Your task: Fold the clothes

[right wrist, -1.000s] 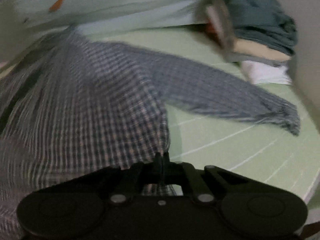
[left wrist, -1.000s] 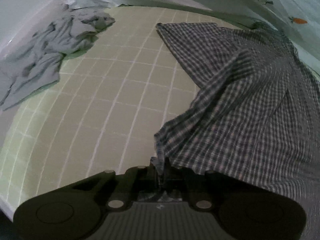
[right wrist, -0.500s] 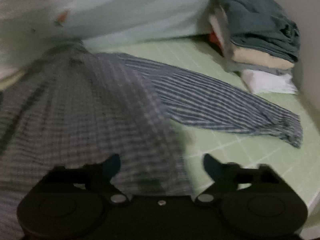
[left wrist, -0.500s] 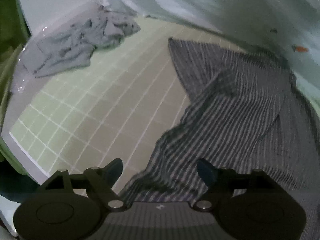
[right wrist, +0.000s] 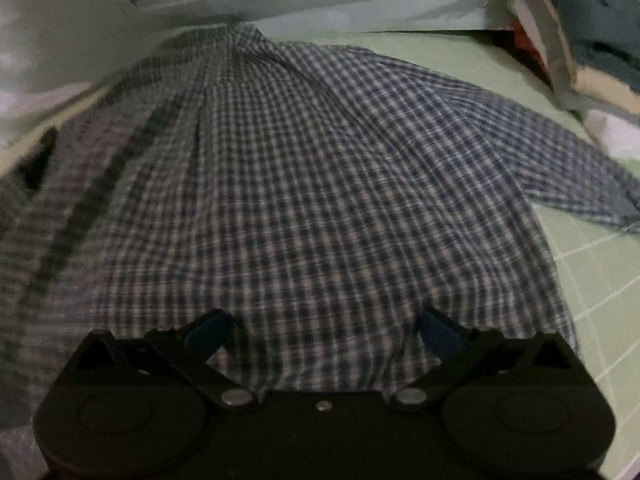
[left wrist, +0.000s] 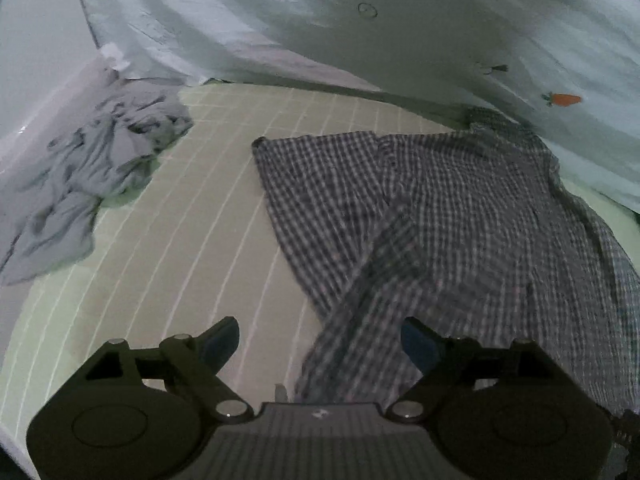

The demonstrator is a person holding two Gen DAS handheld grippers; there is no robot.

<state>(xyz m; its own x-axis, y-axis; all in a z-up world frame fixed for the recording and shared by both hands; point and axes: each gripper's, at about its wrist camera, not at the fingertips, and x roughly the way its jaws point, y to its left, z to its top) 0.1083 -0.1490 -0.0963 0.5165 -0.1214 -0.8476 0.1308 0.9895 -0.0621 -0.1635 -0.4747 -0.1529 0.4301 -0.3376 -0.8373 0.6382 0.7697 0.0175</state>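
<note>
A blue and white checked shirt [left wrist: 460, 216] lies spread on the pale green gridded mat [left wrist: 192, 248], one sleeve reaching left. My left gripper [left wrist: 320, 338] is open over the shirt's lower left hem, holding nothing. In the right wrist view the same shirt [right wrist: 320, 184] fills the middle, its other sleeve stretching right. My right gripper [right wrist: 322, 326] is open just above the shirt's lower hem, with cloth lying between the spread fingers.
A crumpled grey garment [left wrist: 92, 176] lies at the mat's far left. A pale sheet with a carrot print [left wrist: 400, 20] hangs behind. A stack of folded clothes [right wrist: 580, 40] sits at the far right of the mat [right wrist: 600, 280].
Both grippers were shut on the shirt's hem a second ago. They have opened and let it go, and the shirt now lies flat on the mat.
</note>
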